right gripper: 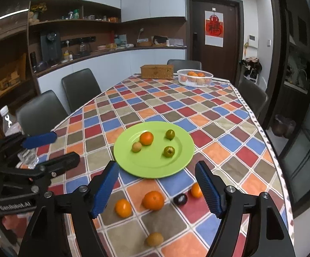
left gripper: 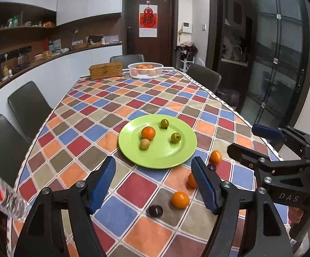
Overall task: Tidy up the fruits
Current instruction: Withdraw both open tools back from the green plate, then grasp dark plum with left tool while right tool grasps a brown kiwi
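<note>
Both tools, left tool (left gripper: 152, 184) and right tool (right gripper: 157, 187), hang wide open and empty above the tabletop (right gripper: 219, 115), apparently staged for a pick: loose oranges (right gripper: 153, 200) and dark fruit (right gripper: 180, 199) lie at 6 o'clock of the green plate (right gripper: 146, 167), which holds four fruits

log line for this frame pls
left gripper: open, empty | right gripper: open, empty | green plate: four fruits on it | loose fruits: on tablecloth near plate
</note>
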Motion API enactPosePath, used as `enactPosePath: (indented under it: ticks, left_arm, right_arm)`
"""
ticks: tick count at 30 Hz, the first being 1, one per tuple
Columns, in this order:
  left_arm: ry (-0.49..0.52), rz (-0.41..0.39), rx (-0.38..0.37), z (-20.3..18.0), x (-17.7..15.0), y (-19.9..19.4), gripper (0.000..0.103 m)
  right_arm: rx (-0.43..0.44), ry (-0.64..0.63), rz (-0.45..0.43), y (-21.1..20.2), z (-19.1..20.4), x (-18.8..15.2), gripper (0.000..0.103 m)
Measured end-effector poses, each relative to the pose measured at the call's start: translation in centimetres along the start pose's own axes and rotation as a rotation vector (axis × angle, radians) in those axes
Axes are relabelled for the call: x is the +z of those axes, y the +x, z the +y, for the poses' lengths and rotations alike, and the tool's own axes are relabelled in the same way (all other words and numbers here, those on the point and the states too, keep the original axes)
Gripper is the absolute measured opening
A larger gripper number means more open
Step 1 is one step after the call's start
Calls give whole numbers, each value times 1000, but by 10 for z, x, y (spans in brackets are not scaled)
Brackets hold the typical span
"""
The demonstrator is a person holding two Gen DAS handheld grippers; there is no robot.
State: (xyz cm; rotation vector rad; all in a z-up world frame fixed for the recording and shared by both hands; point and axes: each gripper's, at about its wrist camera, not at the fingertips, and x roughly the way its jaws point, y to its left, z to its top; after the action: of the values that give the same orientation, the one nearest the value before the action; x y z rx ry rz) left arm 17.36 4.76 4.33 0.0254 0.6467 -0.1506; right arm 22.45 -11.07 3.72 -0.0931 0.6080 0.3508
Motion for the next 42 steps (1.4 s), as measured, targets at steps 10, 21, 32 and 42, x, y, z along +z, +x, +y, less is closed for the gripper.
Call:
enactPosePath:
  ticks: [10, 21, 32, 42]
  left_arm:
    - [-11, 20, 13, 7, -30, -13, 77]
    - [67, 84, 23, 7, -55, 9, 79]
    - [101, 199, 7, 8, -81, 44, 79]
    - [139, 270, -20, 8, -94, 73, 79]
  right_arm:
    - [-49, 95, 3, -19, 5, -29, 75]
    - [-117, 152, 125, -1, -4, -65, 75]
    - [-115, 175, 260, 26, -7, -95, 75]
    - [-100, 158, 318, 45, -6, -104, 60]
